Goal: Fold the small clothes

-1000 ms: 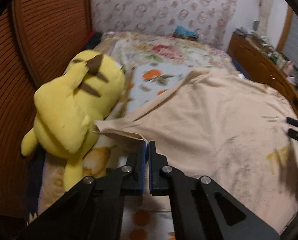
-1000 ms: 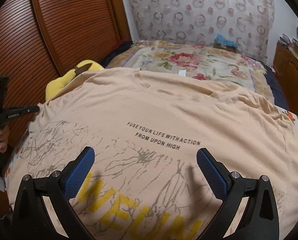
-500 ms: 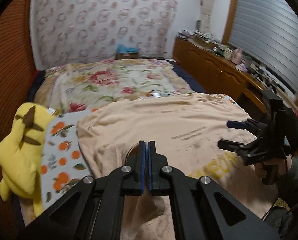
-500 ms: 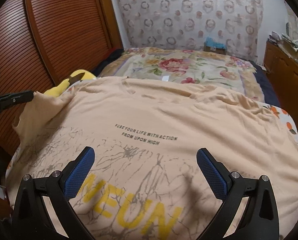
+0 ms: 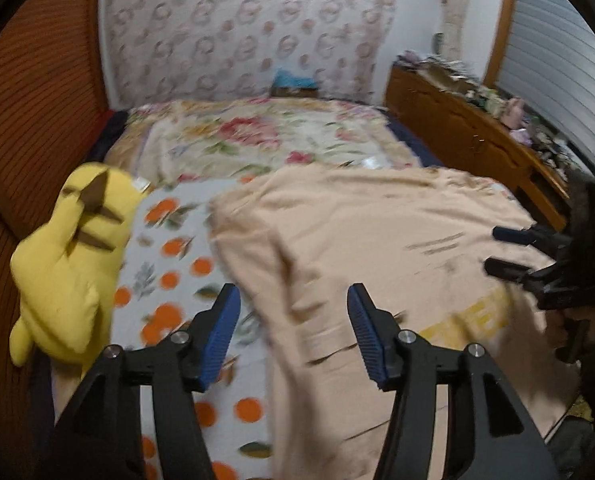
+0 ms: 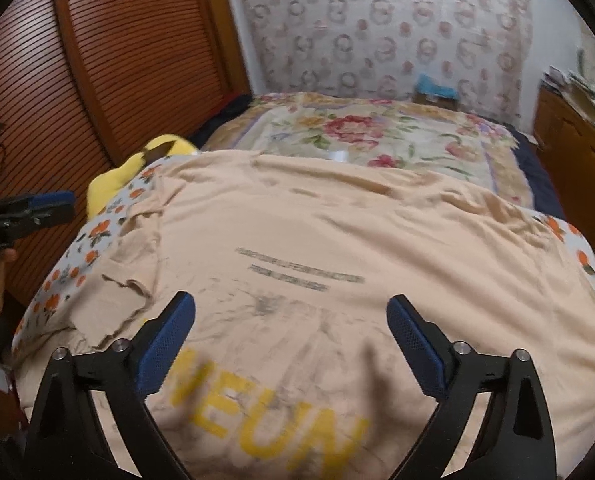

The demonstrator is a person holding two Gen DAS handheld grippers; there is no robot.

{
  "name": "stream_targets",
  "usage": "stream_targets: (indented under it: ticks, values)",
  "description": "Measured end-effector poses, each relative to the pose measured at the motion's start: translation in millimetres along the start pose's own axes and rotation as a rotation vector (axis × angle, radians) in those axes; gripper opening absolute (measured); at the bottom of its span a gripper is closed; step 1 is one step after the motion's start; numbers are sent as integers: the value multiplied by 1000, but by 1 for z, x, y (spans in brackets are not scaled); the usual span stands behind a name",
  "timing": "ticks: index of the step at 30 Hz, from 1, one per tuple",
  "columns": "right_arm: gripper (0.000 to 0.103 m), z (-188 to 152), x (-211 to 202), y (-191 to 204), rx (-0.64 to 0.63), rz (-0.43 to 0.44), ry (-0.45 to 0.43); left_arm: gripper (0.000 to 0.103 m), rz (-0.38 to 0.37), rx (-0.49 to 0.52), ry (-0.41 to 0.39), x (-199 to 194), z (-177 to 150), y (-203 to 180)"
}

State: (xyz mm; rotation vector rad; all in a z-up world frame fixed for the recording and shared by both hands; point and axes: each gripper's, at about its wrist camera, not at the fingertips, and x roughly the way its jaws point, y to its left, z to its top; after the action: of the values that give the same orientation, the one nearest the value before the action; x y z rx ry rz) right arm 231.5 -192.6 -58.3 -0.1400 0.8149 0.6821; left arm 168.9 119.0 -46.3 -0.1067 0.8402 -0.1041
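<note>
Folding step: the left sleeve has been laid inward over the T-shirt [image 6: 337,240], so by my reading the next job is the opposite side or the hem.
Doing it well: take a single clean edge, pinch only the shirt cloth and not the orange-print sheet [image 5: 169,264] beneath, lift low, and carry it across so that the crease runs straight; smooth the rumpled sleeve flap [image 6: 125,304] at lower left of the right wrist view first.
Left gripper [image 5: 293,332]: jaws have just been opening and stand partly apart with nothing pinched; the shirt's left edge lies below and between them, lower centre of frame.
Right gripper [image 6: 291,344]: jaws wide, just eased in slightly, empty, hovering over the yellow lettering [image 6: 265,412] near the hem.
Shirt place: spread flat across the near end of the bed, filling the middle and bottom of both views.
Beside it: yellow plush toy [image 5: 69,260] at left of frame, clear of the shirt.
</note>
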Motion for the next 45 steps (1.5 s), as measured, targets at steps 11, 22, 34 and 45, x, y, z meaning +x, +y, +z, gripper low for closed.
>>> stream_targets:
  ticks: [11,22,34,45]
  values:
    - [56,26,41,76,-190,192,30,56,120,-96,92,31,-52,53]
    - [48,21,82,133,-352,319,118,63,163,-42,30,32,-56,51]
    - [43,8,95,146,-509,221,123,91,154,-43,56,39,-52,51]
    - [3,21,84,113,-344,203,67,103,149,-36,75,44,-51,50]
